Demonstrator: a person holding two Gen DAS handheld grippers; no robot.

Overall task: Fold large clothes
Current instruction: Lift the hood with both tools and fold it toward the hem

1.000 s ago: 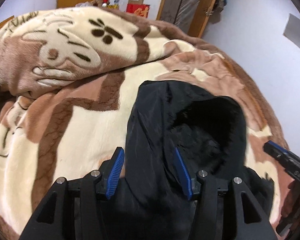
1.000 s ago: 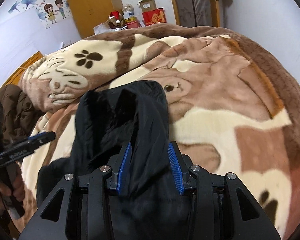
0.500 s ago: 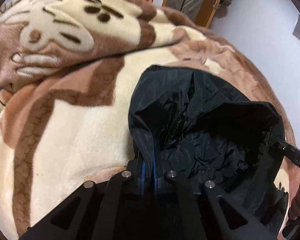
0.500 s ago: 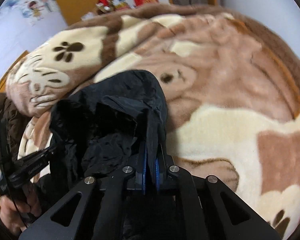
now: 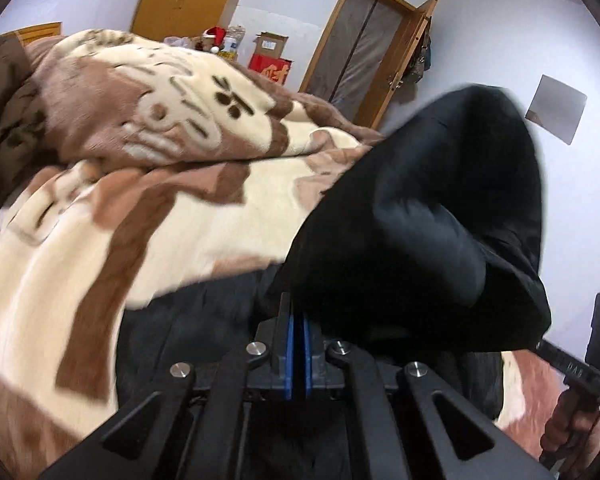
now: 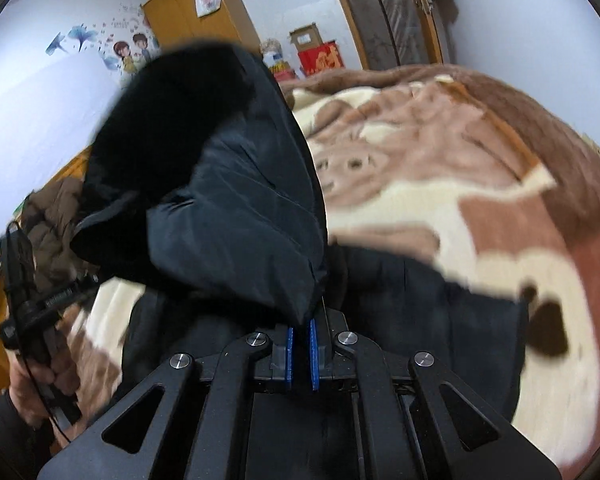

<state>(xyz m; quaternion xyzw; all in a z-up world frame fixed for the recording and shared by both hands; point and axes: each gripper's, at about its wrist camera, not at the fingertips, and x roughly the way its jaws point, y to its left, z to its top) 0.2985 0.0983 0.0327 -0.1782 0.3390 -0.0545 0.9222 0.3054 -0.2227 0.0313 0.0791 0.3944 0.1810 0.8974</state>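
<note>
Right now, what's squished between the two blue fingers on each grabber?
Black jacket fabric. The left gripper pinches its edge in the left wrist view, and the right gripper pinches another edge in the right wrist view.

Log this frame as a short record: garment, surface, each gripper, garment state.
garment: black hooded jacket
surface: brown and cream blanket
left gripper: shut on the jacket's hood edge
right gripper: shut on the opposite hood edge
garment state: hood raised off the blanket, body trailing below on it
image quality: motion blur
</note>
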